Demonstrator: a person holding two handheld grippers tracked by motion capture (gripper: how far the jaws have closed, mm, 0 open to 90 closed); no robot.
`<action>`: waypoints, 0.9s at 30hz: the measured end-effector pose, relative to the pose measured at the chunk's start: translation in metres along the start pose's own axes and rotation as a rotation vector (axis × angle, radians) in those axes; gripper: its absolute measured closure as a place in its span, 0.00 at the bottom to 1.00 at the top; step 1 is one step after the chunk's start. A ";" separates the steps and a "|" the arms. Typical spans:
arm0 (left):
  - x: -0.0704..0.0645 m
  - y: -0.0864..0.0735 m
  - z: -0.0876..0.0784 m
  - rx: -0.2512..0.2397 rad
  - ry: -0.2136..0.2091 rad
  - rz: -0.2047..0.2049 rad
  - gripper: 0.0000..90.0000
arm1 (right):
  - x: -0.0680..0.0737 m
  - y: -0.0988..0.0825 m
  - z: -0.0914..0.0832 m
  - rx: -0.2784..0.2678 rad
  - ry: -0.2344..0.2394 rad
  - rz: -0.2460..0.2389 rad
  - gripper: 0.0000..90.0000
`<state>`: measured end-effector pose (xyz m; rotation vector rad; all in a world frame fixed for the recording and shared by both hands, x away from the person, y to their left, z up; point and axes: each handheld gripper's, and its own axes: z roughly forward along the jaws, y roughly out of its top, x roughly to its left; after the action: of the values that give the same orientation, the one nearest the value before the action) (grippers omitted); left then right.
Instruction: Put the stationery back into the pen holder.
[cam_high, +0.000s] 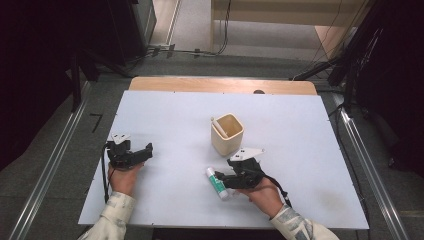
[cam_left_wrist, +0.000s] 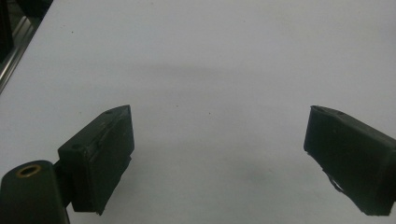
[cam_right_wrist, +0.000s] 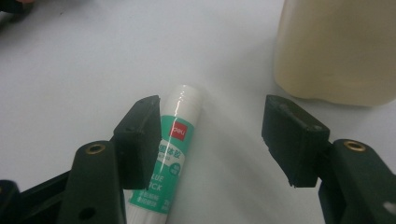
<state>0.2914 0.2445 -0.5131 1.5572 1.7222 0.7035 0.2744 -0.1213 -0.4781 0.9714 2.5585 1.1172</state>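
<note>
Right gripper view puts the glue stick (cam_right_wrist: 170, 154) between your spread jaws, its side against one jaw and a wide gap left to the other. Its long axis runs along the jaws, white cap pointing away from you (toward the cup (cam_right_wrist: 336, 46)). On the high view it lies near the tabletop's front edge, just beside your right gripper (cam_high: 226, 181). Your left gripper (cam_high: 148, 150) hangs spread and empty, well apart, so the right hand takes it.
</note>
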 end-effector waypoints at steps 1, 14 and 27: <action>0.000 0.000 0.000 0.001 0.001 0.000 0.10 | 0.001 0.000 0.001 0.002 0.001 -0.001 0.40; 0.000 0.000 -0.001 0.002 -0.002 0.002 0.10 | 0.010 -0.003 0.007 0.029 0.017 -0.015 0.41; 0.000 0.000 -0.001 0.000 -0.006 0.003 0.10 | 0.020 -0.007 0.017 0.063 0.015 -0.030 0.41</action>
<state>0.2907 0.2447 -0.5122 1.5606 1.7163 0.6999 0.2627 -0.1023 -0.4933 0.9391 2.6252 1.0462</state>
